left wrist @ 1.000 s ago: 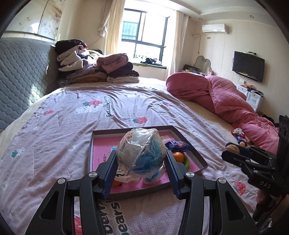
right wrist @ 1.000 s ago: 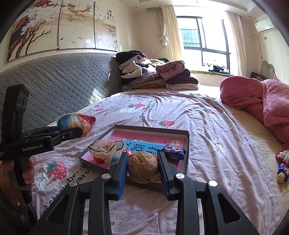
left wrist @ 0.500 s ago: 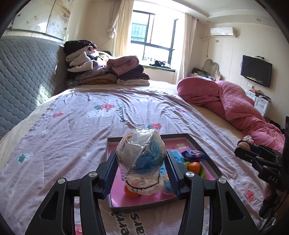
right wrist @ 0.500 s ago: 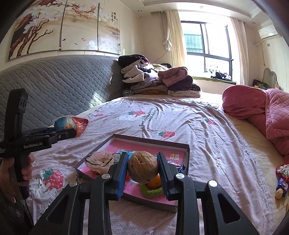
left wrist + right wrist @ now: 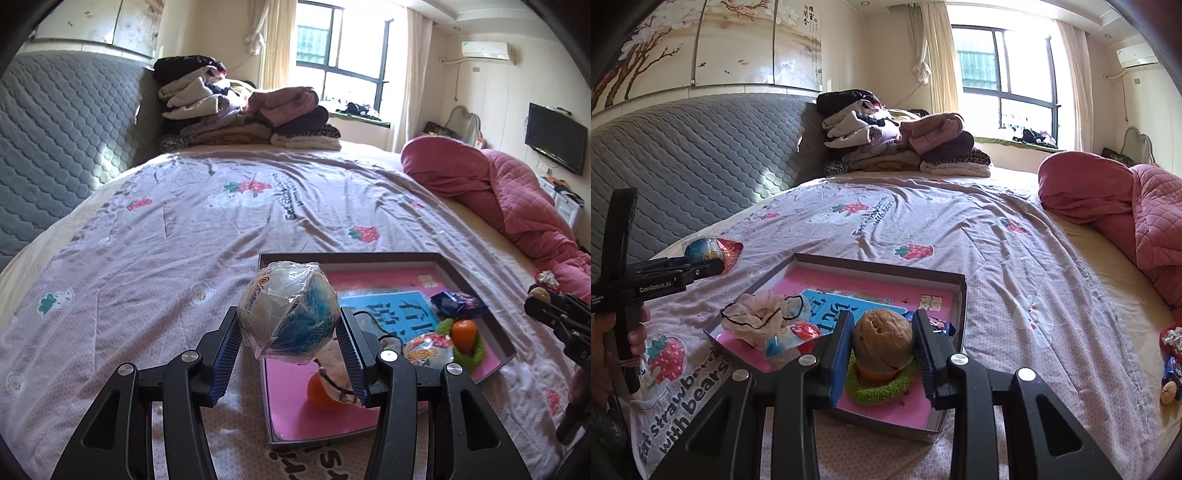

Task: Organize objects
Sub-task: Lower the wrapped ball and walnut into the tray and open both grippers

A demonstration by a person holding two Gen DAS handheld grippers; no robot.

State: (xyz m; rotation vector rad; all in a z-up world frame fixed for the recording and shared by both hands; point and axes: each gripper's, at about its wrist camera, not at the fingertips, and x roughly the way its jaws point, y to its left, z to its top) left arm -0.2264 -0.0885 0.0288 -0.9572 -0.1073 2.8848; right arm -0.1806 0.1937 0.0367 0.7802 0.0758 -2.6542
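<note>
Left gripper [image 5: 288,347]: jaws pinching wrapped ball [image 5: 287,320], hovering at tray [image 5: 476,291] 9 o'clock edge | Right gripper [image 5: 882,350]: pinching walnut [image 5: 882,341] over green ring [image 5: 882,387] | Advice: lowering before releasing, avoiding roll-off.

— How does the light look to you?

— You have bright daylight coming through the window [image 5: 341,59] at the far end; its panes are blown out to near white in both views, and the curtains [image 5: 932,55] glow.

— Any shadows?

— Soft ones. You see a sunlit patch on the grey headboard [image 5: 701,155], and the black gripper frames in the foreground sit dark against the pale bedspread [image 5: 184,229].

— Sharpness?

— Your centre is crisp: the print on the bedspread reads clearly. The plastic wrap on the ball [image 5: 288,317] throws small glints. Straight lines bow toward the rim, and the corners fall to black.
</note>
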